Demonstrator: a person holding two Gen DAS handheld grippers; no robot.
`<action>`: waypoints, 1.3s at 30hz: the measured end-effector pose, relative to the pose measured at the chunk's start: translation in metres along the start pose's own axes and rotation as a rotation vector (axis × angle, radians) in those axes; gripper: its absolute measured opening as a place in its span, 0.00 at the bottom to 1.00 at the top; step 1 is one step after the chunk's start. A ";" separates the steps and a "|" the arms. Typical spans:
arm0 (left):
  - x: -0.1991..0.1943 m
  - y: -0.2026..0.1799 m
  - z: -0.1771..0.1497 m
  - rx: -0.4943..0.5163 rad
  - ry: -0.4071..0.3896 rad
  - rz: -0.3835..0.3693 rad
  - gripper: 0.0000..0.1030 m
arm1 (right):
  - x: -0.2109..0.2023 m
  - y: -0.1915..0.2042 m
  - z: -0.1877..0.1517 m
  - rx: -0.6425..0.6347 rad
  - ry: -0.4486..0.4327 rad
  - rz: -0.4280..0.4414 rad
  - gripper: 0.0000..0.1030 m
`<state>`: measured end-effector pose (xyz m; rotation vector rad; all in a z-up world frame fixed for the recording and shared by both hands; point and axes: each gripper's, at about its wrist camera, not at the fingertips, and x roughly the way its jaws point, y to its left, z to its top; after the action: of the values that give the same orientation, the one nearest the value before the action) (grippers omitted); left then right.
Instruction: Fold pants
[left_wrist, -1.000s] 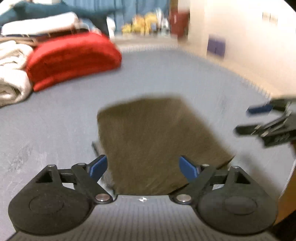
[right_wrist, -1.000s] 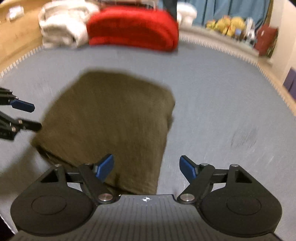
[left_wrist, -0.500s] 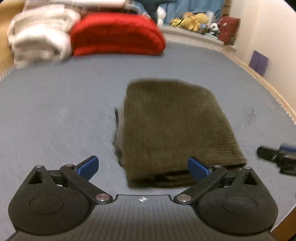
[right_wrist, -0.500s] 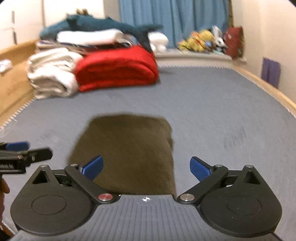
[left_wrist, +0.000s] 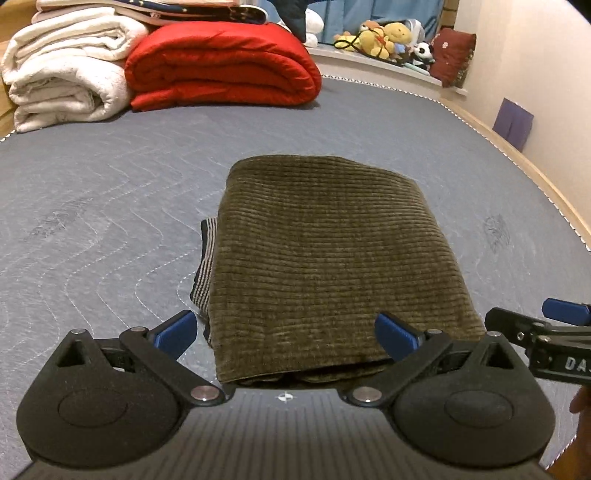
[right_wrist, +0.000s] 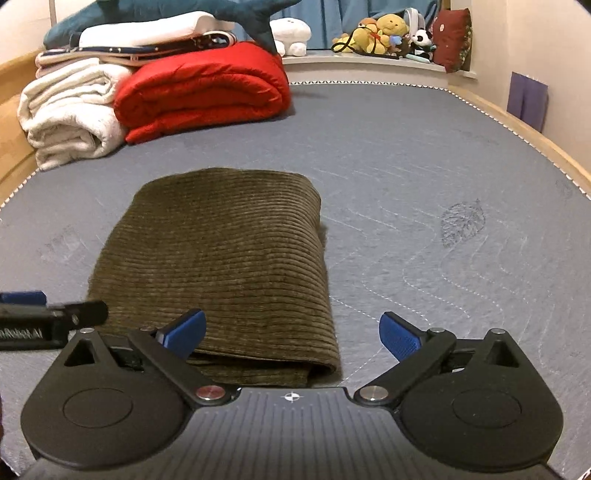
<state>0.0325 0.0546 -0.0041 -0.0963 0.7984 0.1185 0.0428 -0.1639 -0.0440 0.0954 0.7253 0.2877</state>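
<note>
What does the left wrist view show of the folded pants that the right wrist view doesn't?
Only the left wrist view shows the striped inner fabric poking out along the pants' left edge, and the open left gripper. Only the right wrist view shows the pants' clean right edge, the leaf print on the mattress, and the open right gripper. Both show the olive corduroy pants folded flat, the red blanket and white blankets behind.

A home bedroom; a grey quilted mattress (left_wrist: 110, 192) fills the frame; folded white blankets (left_wrist: 62, 70) and a red duvet (left_wrist: 221, 62) sit upper left; stuffed toys (right_wrist: 384, 35) line the ledge at upper right.
</note>
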 end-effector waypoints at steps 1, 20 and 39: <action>0.001 0.000 0.000 0.001 0.001 0.001 1.00 | -0.004 0.001 -0.001 -0.002 -0.004 0.007 0.97; -0.002 -0.002 -0.007 0.020 0.010 -0.015 1.00 | -0.019 0.012 -0.003 -0.053 -0.026 0.027 0.99; -0.004 0.000 -0.006 0.018 0.011 -0.021 1.00 | -0.015 0.017 -0.004 -0.067 -0.020 0.029 0.99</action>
<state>0.0254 0.0535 -0.0053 -0.0886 0.8091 0.0910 0.0263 -0.1520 -0.0343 0.0447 0.6941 0.3381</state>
